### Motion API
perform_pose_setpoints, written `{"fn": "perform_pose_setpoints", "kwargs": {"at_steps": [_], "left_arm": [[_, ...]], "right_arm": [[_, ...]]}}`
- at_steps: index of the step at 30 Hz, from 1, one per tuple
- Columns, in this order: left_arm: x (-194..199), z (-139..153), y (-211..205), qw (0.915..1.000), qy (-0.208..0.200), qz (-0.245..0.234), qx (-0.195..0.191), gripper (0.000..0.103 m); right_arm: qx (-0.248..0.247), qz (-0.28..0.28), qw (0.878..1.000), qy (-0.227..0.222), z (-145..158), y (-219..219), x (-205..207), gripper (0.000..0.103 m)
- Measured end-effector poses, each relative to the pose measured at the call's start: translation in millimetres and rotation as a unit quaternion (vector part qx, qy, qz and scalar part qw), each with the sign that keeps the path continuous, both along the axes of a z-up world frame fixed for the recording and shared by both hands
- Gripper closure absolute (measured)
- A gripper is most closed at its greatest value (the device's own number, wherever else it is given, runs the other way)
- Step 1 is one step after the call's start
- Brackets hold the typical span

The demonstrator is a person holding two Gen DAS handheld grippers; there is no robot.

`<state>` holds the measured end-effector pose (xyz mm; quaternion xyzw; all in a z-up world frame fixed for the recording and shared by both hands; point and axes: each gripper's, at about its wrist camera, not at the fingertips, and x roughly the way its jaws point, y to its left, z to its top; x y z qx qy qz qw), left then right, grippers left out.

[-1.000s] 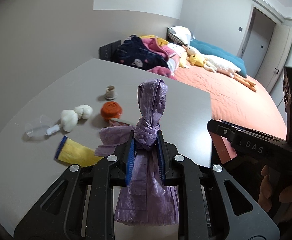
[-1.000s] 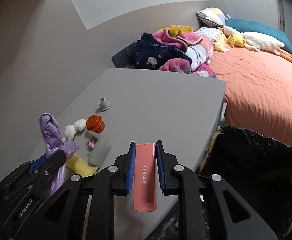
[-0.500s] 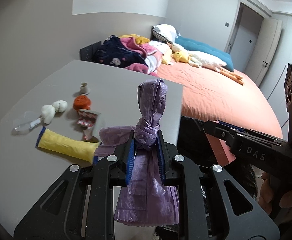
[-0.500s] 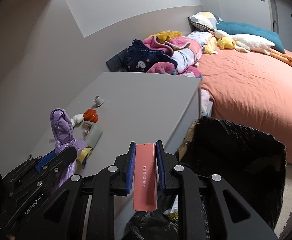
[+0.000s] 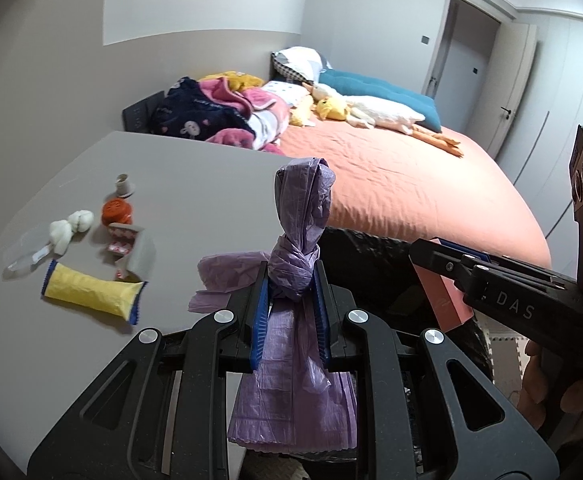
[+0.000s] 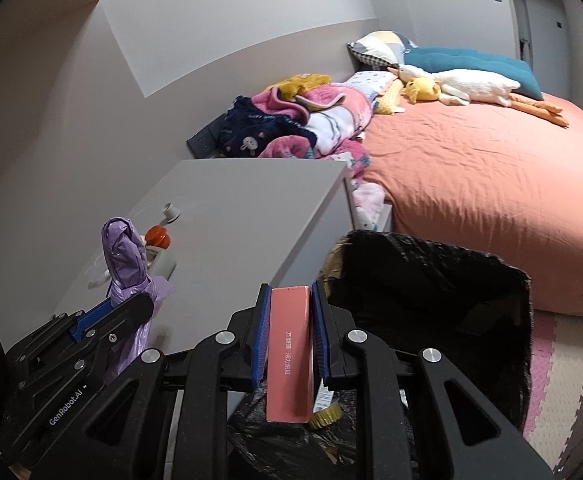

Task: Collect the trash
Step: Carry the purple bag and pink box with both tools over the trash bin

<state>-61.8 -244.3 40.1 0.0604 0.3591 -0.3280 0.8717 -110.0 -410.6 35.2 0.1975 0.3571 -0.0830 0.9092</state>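
Observation:
My left gripper (image 5: 291, 280) is shut on a knotted purple plastic bag (image 5: 297, 380), held at the grey table's right edge. It also shows in the right wrist view (image 6: 121, 256). My right gripper (image 6: 290, 304) is shut on a pink flat box (image 6: 290, 354), held over the black-lined trash bin (image 6: 431, 280). On the table (image 5: 195, 184) lie a yellow wrapper (image 5: 91, 294), an opened grey small box (image 5: 131, 250), an orange cap (image 5: 116, 210), white cotton balls (image 5: 69, 228), a small white cap (image 5: 123, 185) and clear plastic (image 5: 21, 254).
An orange-covered bed (image 6: 491, 184) with pillows, a plush duck and a heap of clothes (image 6: 291, 124) stands behind the table and bin. Foam floor mats (image 6: 563, 380) lie at the bin's right. A door (image 5: 463, 60) is at the far right.
Both grippers have moved right, away from the table's trash and toward the bin. The pink box is now over the bin's opening. Both grips are unchanged.

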Motion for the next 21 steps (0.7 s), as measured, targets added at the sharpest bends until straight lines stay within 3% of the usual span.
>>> {"fn": "perform_pose_setpoints", "kwargs": {"at_steps": [19, 20, 21], "left_arm": [[-23.4, -15.0, -72.1, 0.9961, 0.026, -0.083, 0.016, 0.083], [-22.5, -16.7, -74.3, 0.9959, 0.029, -0.084, 0.018, 0.082], [-22.3, -19.1, -77.4, 0.9954, 0.031, -0.086, 0.026, 0.069]], "right_arm": [[0.007, -0.071, 0.997, 0.008, -8.7, -62.9, -46.0, 0.081], [0.008, -0.074, 0.997, 0.009, -9.8, -66.2, -47.1, 0.081], [0.007, -0.075, 0.997, 0.009, -10.1, -68.1, -47.8, 0.080]]}}
